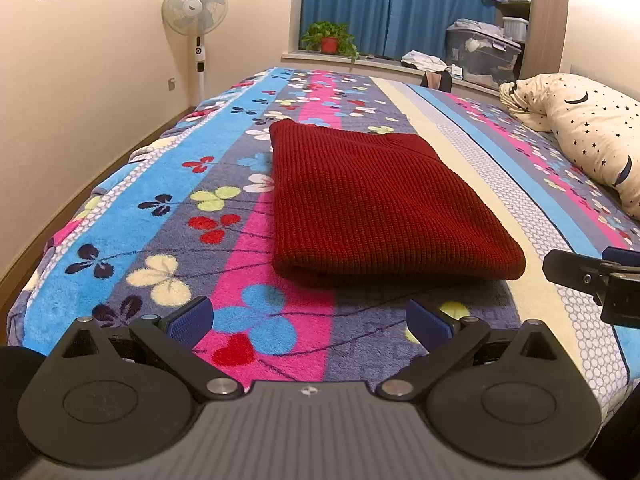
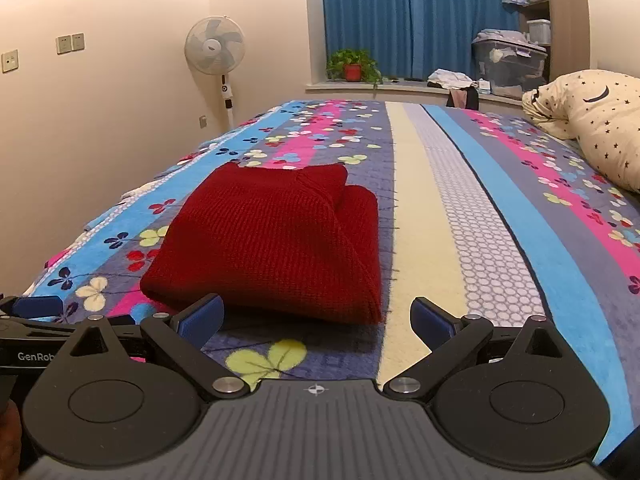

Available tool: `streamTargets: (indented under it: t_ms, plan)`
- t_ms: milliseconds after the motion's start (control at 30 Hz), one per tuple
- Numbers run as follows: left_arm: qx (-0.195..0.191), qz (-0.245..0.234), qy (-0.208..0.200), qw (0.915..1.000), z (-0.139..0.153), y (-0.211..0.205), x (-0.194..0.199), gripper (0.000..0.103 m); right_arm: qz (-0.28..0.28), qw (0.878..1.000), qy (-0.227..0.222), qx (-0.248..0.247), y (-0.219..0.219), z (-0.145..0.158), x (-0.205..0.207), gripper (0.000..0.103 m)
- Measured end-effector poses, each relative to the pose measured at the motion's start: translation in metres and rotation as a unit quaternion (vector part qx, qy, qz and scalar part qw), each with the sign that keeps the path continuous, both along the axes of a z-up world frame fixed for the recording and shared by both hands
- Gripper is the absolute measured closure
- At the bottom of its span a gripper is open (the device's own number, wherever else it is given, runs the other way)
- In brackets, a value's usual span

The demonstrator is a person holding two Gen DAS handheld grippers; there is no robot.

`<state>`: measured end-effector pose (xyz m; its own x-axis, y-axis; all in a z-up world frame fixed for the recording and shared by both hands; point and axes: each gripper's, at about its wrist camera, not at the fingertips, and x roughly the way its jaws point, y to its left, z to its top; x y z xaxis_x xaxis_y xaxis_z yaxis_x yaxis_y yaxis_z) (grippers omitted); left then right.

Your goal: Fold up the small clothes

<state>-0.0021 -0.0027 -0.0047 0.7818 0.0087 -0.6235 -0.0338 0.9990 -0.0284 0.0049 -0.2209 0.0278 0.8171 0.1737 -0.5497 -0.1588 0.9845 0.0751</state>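
Note:
A dark red knit sweater [image 1: 372, 200] lies folded into a thick rectangle on the flowered bedspread [image 1: 168, 216]. My left gripper [image 1: 310, 320] is open just short of the sweater's near edge, with nothing between its blue pads. In the right wrist view the same sweater [image 2: 276, 240] sits ahead and slightly left. My right gripper [image 2: 318, 318] is open too, its left pad [image 2: 202, 318] close to the sweater's near fold but apart from it. The right gripper's tip shows at the left wrist view's right edge [image 1: 592, 276]. The left gripper's tip [image 2: 32, 308] shows at the right wrist view's left edge.
A star-print pillow [image 1: 584, 132] lies at the bed's right side. Beyond the bed stand a pedestal fan [image 1: 196, 12], a potted plant [image 1: 330, 38] on the window ledge, blue curtains [image 1: 392, 4] and a storage bin [image 1: 480, 56]. The bed's left edge drops off toward the wall.

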Motion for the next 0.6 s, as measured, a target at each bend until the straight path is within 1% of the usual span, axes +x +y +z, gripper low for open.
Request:
streamTargets:
  t_ms: [600]
  plan:
    - [0.001,-0.001,-0.001,1.0000,0.0002,-0.0006,0.0003,0.000,0.004,1.000,-0.001,0.001,-0.0006,0.0010,-0.0005,0.004]
